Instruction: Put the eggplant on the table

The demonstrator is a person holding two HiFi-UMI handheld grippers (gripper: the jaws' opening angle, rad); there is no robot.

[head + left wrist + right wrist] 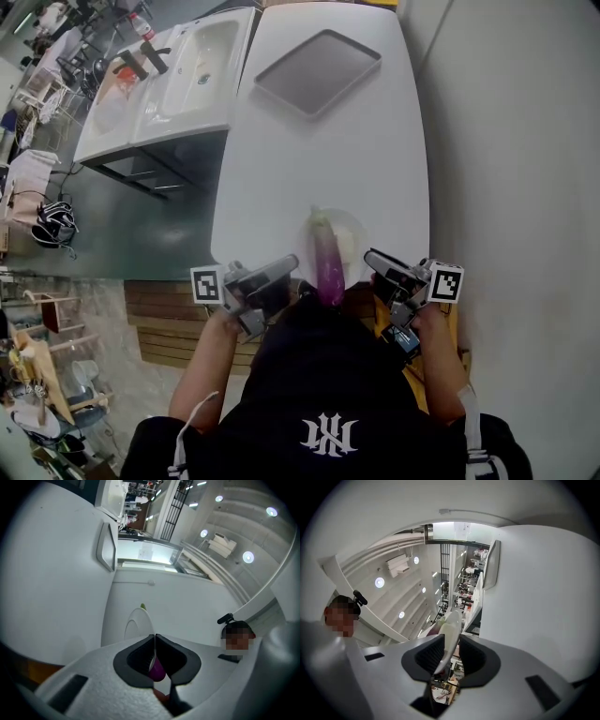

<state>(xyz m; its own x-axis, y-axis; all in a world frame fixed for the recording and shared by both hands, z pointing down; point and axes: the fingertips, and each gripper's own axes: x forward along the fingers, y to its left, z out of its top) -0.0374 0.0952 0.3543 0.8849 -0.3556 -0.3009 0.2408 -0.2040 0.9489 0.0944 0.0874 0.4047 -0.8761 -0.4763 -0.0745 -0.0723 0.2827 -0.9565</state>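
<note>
- The left gripper [154, 638] has its fingers clamped together on the left rim of the plate [135, 623].
- The right gripper [451, 641] has its fingers apart around the plate's right rim, and they seem not yet to press on it.
- The eggplant [326, 262] lies on the plate at the near edge of the tabletop [319, 159].
- By my reading, the task is barely begun: the eggplant has yet to leave the plate and reach the tabletop.

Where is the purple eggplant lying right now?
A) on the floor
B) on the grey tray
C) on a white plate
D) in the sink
C: the eggplant lies on the white plate, by the near edge of the table.
</note>
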